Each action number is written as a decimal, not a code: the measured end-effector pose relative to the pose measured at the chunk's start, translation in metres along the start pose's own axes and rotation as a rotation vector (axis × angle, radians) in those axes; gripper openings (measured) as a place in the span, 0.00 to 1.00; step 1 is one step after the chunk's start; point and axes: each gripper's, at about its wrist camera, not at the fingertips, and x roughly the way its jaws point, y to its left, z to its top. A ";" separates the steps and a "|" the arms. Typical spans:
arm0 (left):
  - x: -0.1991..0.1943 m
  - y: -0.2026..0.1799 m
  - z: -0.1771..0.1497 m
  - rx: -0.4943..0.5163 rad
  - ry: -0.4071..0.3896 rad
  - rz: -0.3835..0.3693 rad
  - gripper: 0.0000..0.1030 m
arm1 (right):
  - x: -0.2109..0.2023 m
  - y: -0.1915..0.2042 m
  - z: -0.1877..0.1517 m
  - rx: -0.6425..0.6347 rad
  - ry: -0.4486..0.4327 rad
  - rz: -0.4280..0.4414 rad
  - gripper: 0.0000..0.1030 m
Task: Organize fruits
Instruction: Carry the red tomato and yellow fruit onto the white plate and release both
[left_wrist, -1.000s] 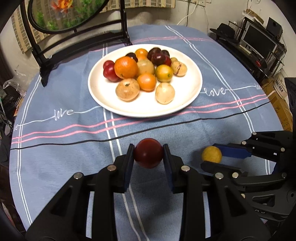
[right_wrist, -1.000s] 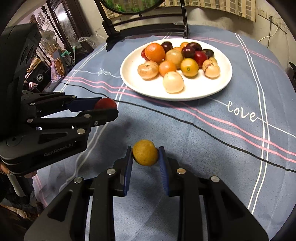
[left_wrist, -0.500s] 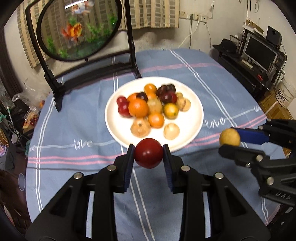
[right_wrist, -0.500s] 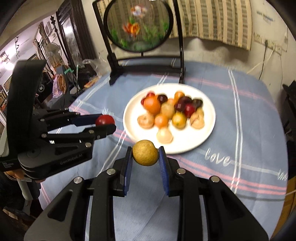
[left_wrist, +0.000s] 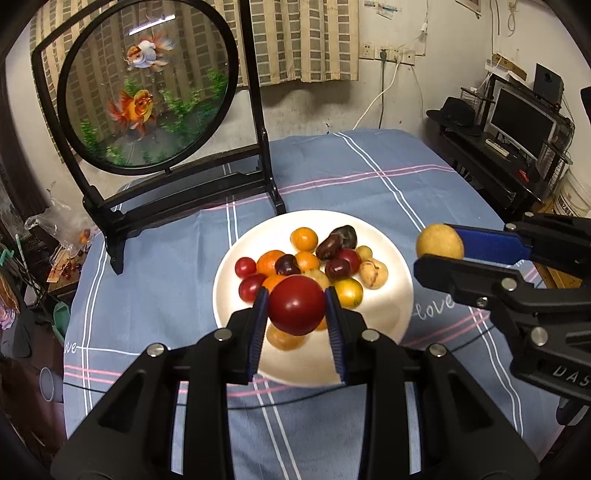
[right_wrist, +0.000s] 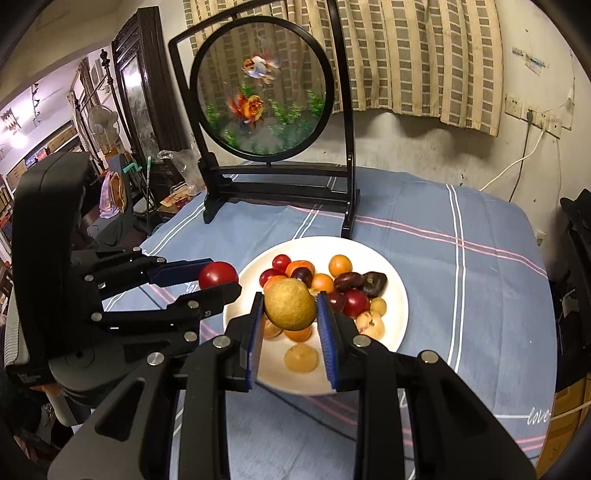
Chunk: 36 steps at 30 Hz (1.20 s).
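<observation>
A white plate (left_wrist: 391, 273) (right_wrist: 397, 291) with several red, orange, yellow and dark fruits sits mid-table on the blue striped cloth. My left gripper (left_wrist: 296, 310) is shut on a red round fruit (left_wrist: 296, 309) (right_wrist: 218, 275), held in the air over the plate's near side. My right gripper (right_wrist: 290, 304) is shut on a yellow-brown round fruit (right_wrist: 290, 303) (left_wrist: 439, 242), also raised over the plate's near part. In the left wrist view the right gripper (left_wrist: 439, 249) comes in from the right; in the right wrist view the left gripper (right_wrist: 219, 282) comes in from the left.
A black-framed round goldfish screen (left_wrist: 147, 96) (right_wrist: 262, 88) stands on the table behind the plate. A power cable (left_wrist: 380, 96) hangs on the far wall. A black desk with a monitor (left_wrist: 524, 118) is off the table's right edge; clutter lies off the left edge.
Both grippers have risen with their fruits still held and tilted up, so the plate looks smaller and lower, and the goldfish screen and far wall have come into view.
</observation>
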 end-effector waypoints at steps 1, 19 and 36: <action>0.005 0.001 0.002 -0.003 0.004 0.000 0.30 | 0.005 -0.002 0.002 0.003 0.002 0.000 0.27; 0.066 0.036 0.011 -0.063 0.057 -0.010 0.30 | 0.064 -0.045 0.005 0.070 0.068 0.001 0.27; 0.076 0.000 0.005 0.012 0.084 -0.035 0.30 | 0.077 -0.051 -0.011 0.069 0.123 -0.010 0.27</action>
